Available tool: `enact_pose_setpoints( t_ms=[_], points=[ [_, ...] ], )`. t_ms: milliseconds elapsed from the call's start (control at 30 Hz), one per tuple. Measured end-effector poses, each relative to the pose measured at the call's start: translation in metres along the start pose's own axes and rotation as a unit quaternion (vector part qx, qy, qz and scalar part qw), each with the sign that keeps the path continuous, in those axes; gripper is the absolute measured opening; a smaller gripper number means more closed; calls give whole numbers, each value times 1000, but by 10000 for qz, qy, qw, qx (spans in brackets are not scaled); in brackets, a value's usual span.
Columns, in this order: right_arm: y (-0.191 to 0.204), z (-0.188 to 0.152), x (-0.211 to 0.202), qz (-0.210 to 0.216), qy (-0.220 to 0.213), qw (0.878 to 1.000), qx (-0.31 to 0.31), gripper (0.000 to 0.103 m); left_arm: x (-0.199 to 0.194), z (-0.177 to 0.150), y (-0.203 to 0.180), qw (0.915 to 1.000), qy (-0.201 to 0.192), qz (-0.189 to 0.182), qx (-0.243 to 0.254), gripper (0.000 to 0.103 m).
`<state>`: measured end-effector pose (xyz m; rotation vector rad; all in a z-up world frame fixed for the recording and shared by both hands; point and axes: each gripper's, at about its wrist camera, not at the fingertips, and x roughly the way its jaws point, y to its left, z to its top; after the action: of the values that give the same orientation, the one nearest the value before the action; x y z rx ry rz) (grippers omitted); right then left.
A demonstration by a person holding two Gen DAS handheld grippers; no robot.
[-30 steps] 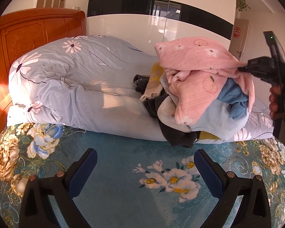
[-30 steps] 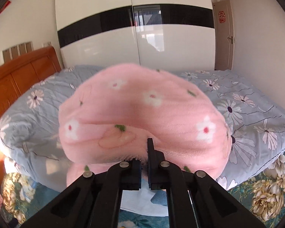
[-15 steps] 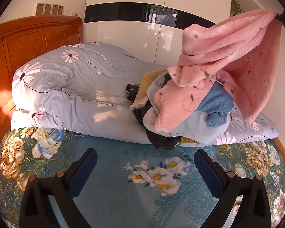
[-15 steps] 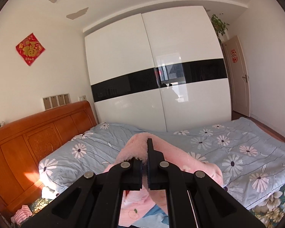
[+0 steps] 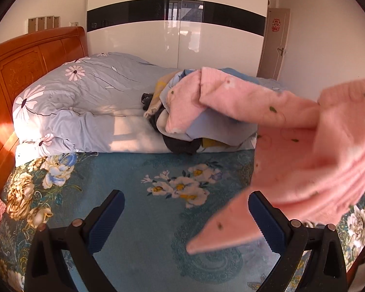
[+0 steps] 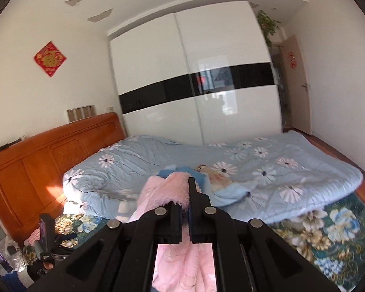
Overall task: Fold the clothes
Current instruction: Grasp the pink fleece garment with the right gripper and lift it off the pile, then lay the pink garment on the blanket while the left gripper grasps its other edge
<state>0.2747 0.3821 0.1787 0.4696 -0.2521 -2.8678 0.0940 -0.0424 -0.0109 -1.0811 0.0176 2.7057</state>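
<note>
My right gripper [image 6: 185,204] is shut on a fluffy pink garment [image 6: 163,192] and holds it up in the air. In the left wrist view the pink garment [image 5: 311,141] hangs at the right, with one end still trailing on the pile of clothes [image 5: 182,112] on the bed. Its lower tip hangs in front of my left gripper's right finger. My left gripper [image 5: 186,215] is open and empty, low over the teal flowered bedspread [image 5: 138,194].
A rolled grey-blue daisy quilt [image 5: 85,102] lies along the back of the bed. An orange wooden headboard [image 5: 17,73] stands at the left. A white wardrobe [image 5: 177,29] and a door [image 5: 277,46] are behind. Clutter sits on a bedside stand [image 6: 24,250].
My right gripper has lifted the pink garment off the pile and swung it forward and down toward the bedspread. It now hangs close in front of my left gripper.
</note>
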Motion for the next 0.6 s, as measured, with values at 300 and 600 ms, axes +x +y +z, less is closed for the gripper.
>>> enact_pose_setpoints(
  t_ms=[300, 600],
  points=[
    [-143, -130, 30, -1843, 2027, 9603, 535, 4, 35, -35, -52, 9971, 590, -478, -29, 103],
    [-187, -203, -4, -2392, 2718, 9286, 813, 52, 99, -75, -100, 9885, 1265, -633, 531, 103]
  ],
)
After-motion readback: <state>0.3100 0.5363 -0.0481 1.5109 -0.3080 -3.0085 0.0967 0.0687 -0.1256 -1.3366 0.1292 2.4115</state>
